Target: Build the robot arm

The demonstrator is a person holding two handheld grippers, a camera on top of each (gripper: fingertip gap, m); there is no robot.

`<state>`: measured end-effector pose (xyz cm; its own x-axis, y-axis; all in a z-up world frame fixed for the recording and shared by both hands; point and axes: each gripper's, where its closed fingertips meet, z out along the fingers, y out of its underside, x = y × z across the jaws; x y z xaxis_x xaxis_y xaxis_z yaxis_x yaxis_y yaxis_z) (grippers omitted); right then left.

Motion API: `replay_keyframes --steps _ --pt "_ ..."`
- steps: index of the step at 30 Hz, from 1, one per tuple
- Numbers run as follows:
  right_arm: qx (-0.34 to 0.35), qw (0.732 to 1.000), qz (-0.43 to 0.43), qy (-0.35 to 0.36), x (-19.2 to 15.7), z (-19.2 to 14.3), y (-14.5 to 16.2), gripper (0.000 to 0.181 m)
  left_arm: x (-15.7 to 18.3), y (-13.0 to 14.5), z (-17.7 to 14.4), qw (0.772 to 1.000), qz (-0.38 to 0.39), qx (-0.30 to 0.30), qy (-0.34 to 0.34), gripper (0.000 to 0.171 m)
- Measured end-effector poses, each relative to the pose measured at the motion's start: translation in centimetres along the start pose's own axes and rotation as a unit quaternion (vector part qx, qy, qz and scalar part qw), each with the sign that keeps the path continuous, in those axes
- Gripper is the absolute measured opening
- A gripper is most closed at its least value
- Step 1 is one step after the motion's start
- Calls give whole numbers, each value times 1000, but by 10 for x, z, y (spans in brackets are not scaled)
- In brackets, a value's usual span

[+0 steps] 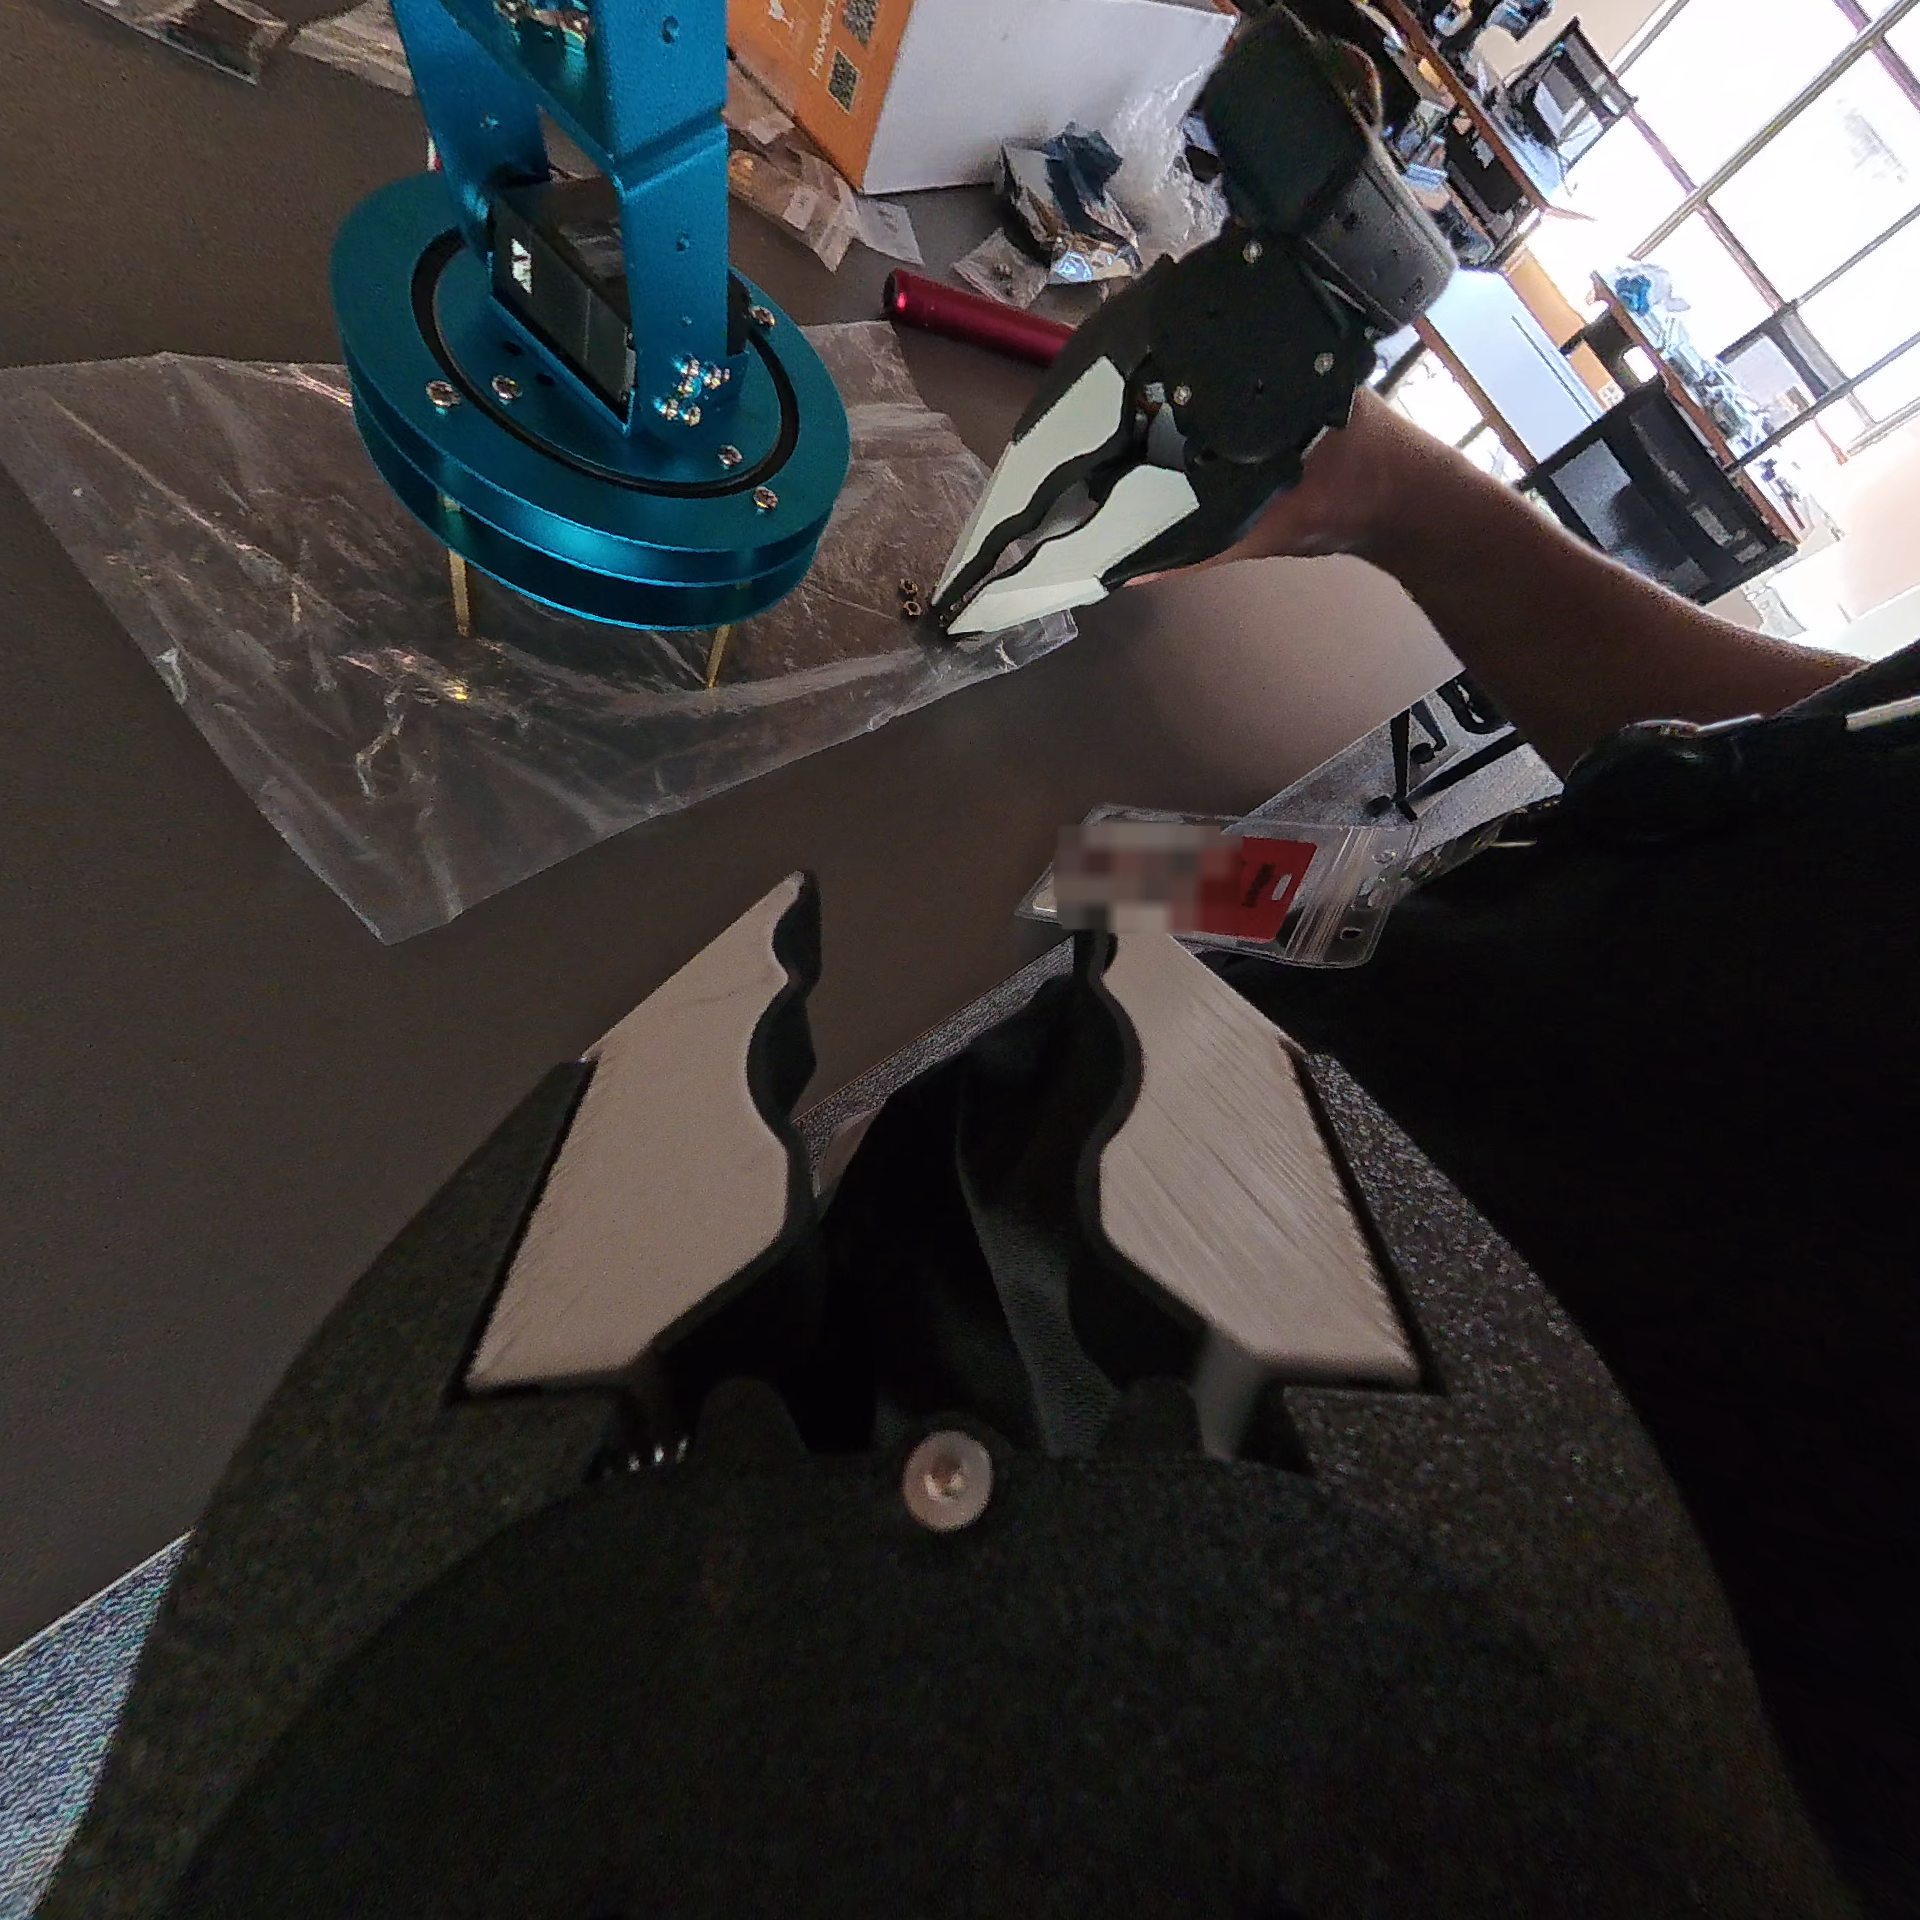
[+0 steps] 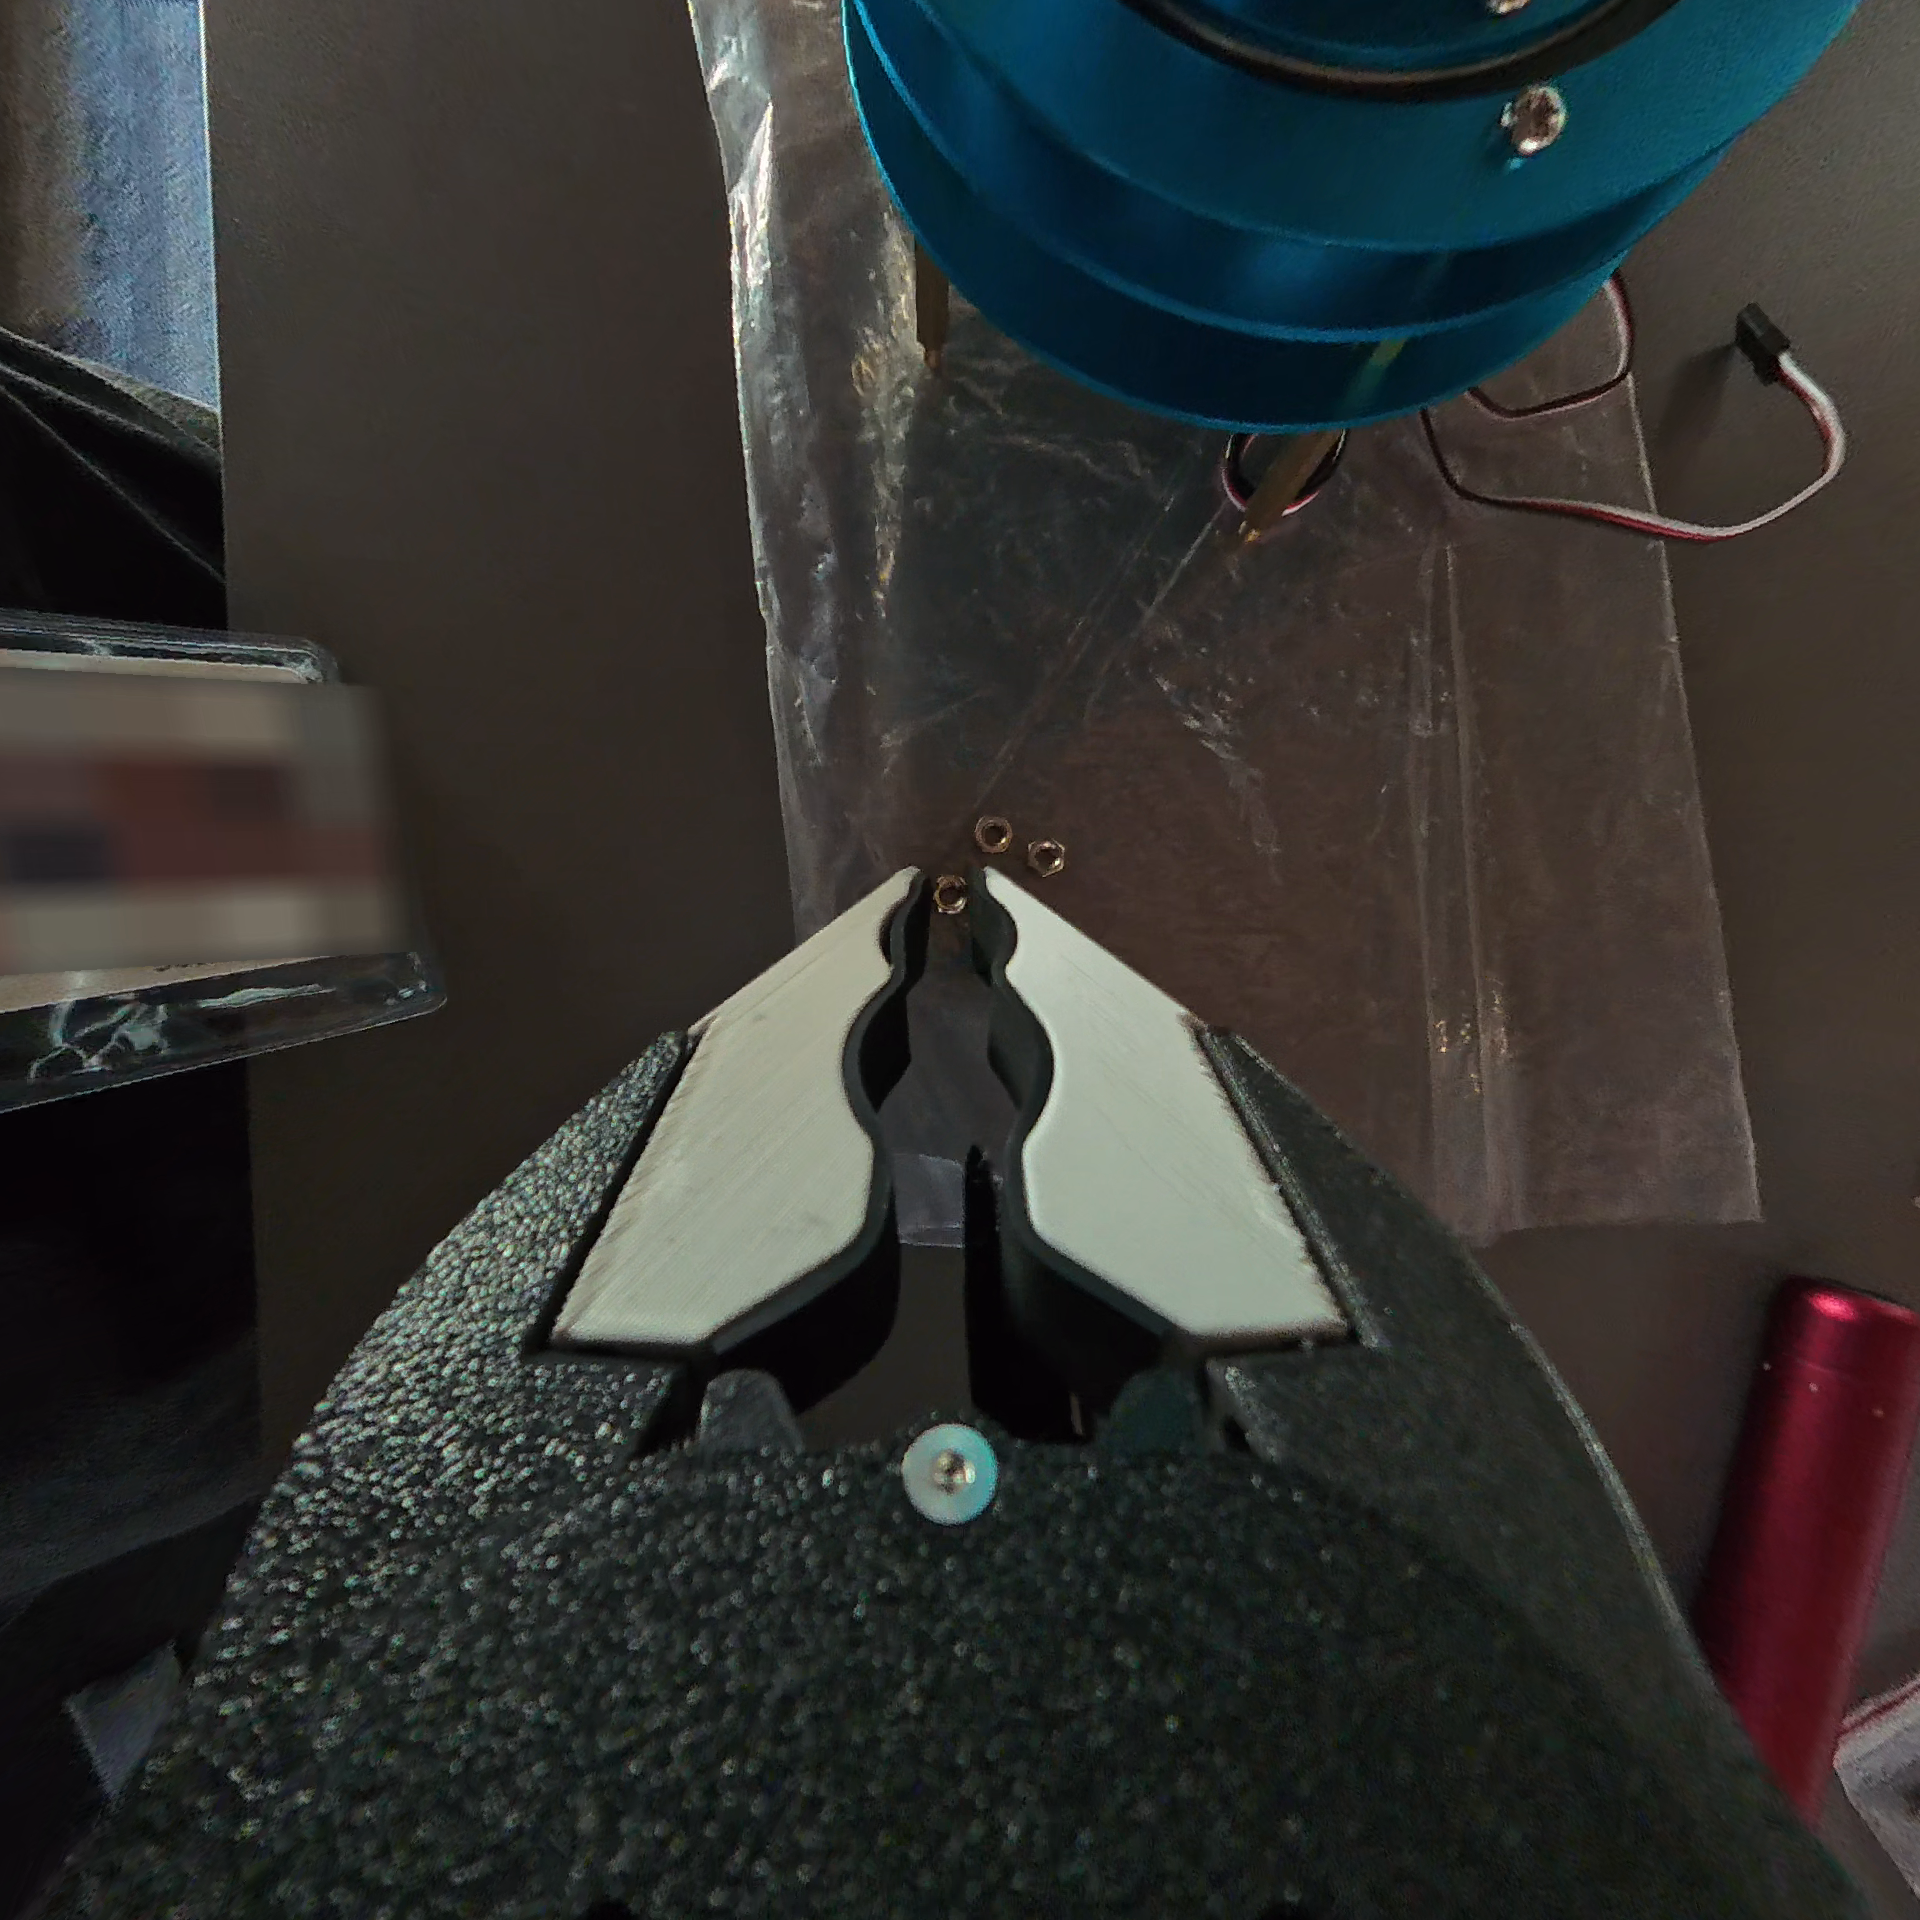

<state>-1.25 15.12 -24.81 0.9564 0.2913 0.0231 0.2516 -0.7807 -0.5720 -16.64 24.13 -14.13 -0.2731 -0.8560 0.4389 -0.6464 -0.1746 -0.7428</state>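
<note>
Small brass hex nut, hollow-centred, lay on the clear plastic sheet near the blue round base, nipped between the right gripper fingertips, two like nuts just beyond; left gripper spread wide, empty.

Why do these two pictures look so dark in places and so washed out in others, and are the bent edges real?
Left wrist view: the windows blow out white, so the left gripper sits in shade, and the wide lens bows the blue metal base. Right wrist view: dim overall, glare on the clear plastic sheet, small brass nuts sharp, red cylinder soft at the edge.
</note>
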Motion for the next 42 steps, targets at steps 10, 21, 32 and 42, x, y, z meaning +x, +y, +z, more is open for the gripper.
replay_keyframes --steps 10,21,32,42 --pt "139 981 122 -54 8 -27 -28 0 14 -34 38 986 159 54 -22 48" --pt "38 994 106 13 28 -20 -7 13 12 -24 111 944 325 15 -56 42" --pt "-30 999 32 -4 32 3 -1 6 13 -16 110 946 315 25 -69 40" --pt "204 935 238 -168 18 -43 -48 5 25 -61 110 914 382 94 -100 34"
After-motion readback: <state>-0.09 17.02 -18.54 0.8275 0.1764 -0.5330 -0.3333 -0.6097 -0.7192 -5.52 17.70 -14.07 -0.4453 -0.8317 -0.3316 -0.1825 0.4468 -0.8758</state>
